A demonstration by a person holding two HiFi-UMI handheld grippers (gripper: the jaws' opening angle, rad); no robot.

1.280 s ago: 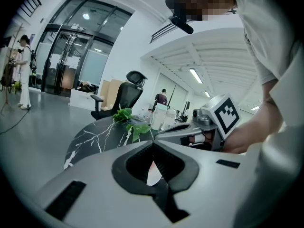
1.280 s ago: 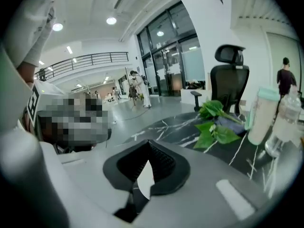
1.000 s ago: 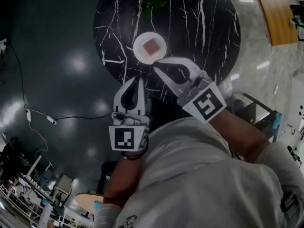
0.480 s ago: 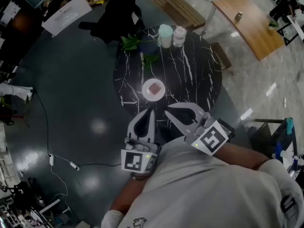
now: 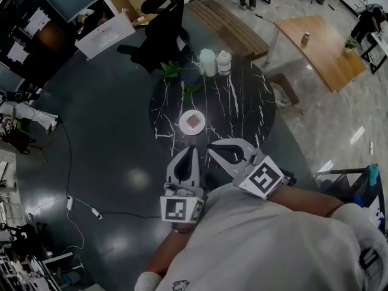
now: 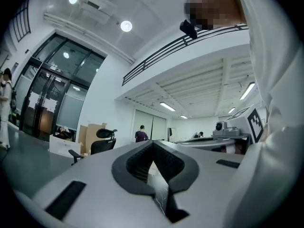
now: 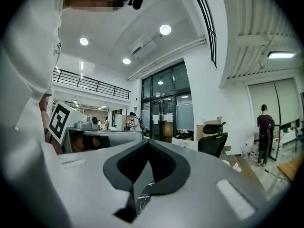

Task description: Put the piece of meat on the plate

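Note:
A reddish-brown piece of meat (image 5: 194, 120) lies on a small white plate (image 5: 186, 126) on the near half of a round black marble table (image 5: 242, 111). Both grippers are held close to my chest, short of the table's near edge and well back from the plate. The left gripper (image 5: 192, 148) is shut with nothing in it. Beside it the right gripper (image 5: 210, 148) is also shut and empty. In the left gripper view the left gripper (image 6: 153, 144) points level across the room with its jaws meeting. The right gripper (image 7: 148, 142) shows the same in the right gripper view.
A small green plant (image 5: 173, 71) and two pale cups (image 5: 208, 60) stand at the table's far edge. Beyond it are a black office chair (image 5: 159, 29), a wooden bench (image 5: 227, 18) and a wooden table (image 5: 321, 44). A cable (image 5: 79, 206) lies on the dark floor at left.
Both grippers have risen and drawn back from the table toward my body, still shut. The view has widened, so the table and plate look smaller and farther away.

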